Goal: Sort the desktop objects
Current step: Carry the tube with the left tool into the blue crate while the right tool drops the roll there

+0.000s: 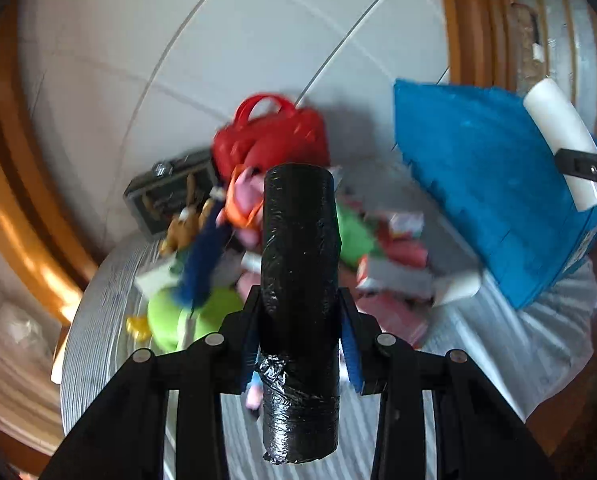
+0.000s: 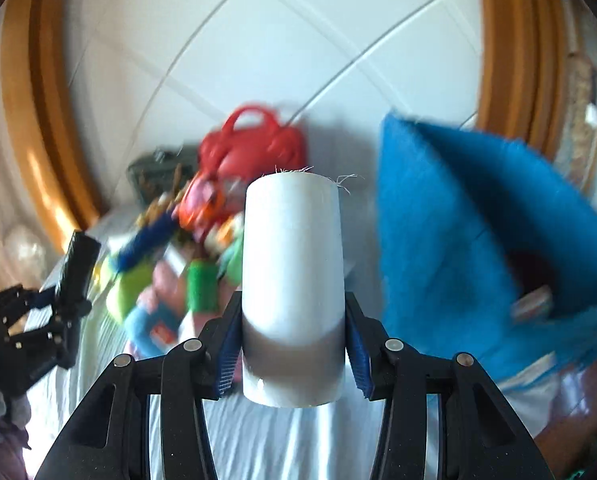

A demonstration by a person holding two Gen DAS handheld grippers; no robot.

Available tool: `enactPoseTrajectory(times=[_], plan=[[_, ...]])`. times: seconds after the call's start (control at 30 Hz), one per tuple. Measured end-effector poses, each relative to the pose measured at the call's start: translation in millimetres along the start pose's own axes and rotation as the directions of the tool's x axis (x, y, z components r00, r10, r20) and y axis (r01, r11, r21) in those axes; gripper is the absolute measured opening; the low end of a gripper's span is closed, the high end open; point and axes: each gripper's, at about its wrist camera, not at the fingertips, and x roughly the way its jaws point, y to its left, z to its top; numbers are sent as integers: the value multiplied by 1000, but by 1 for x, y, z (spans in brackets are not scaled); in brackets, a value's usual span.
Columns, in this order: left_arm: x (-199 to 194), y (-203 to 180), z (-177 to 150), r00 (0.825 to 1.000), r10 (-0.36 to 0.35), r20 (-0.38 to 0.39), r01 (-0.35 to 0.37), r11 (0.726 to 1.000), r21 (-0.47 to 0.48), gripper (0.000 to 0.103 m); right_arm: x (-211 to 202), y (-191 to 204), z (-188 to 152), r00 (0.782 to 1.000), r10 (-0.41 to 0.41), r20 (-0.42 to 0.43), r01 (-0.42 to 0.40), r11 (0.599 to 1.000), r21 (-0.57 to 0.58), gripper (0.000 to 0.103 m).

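Crinkled black plastic roll (image 1: 298,300) pinched upright in left tool (image 1: 300,344); smooth white cylinder (image 2: 292,280) pinched in right tool (image 2: 292,344)

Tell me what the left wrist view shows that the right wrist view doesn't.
Only the left wrist view shows the left gripper clamped on the black roll close up, with the white roll far right against the blue bin. Only the right wrist view shows the white roll filling the right gripper. Both share the red bag and the toy pile.
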Motion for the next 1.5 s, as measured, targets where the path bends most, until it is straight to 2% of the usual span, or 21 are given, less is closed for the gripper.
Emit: enactPoseTrajectory(times=[0.1,0.23,0.4,0.5,0.6,0.73,0.93,1.2,1.5], plan=[[-6,-32,40,997,-28,67,27,1000,13,35,-21,-43,27,996,-67,56,67,998,10,46],[-7,-89,93,987,-61,148,58,998,26,35,-31,-108,44,985,-142,95,140,990,28,46],[-8,-179,158,970,-128,209,122,992,42,35,-35,-194,52,974,-207,92,204,978,34,46],[-2,-238,191,965,-147,218,134,988,73,35,-27,-240,49,971,-228,68,226,974,30,46],[13,-287,213,967,-183,180,167,981,98,35,-10,-283,45,972,-232,24,232,973,21,46],[38,-336,229,976,-188,108,176,978,116,35,6,-320,37,973,-229,-28,229,973,12,46],[69,-383,236,984,-175,25,170,976,137,35,29,-357,30,971,-222,-93,223,975,-5,46],[95,-414,235,987,-151,-48,156,976,152,36,54,-386,22,967,-190,-167,192,981,-5,46],[102,-419,237,995,-90,-36,95,984,150,36,58,-398,27,963,-194,-188,195,981,-12,46]])
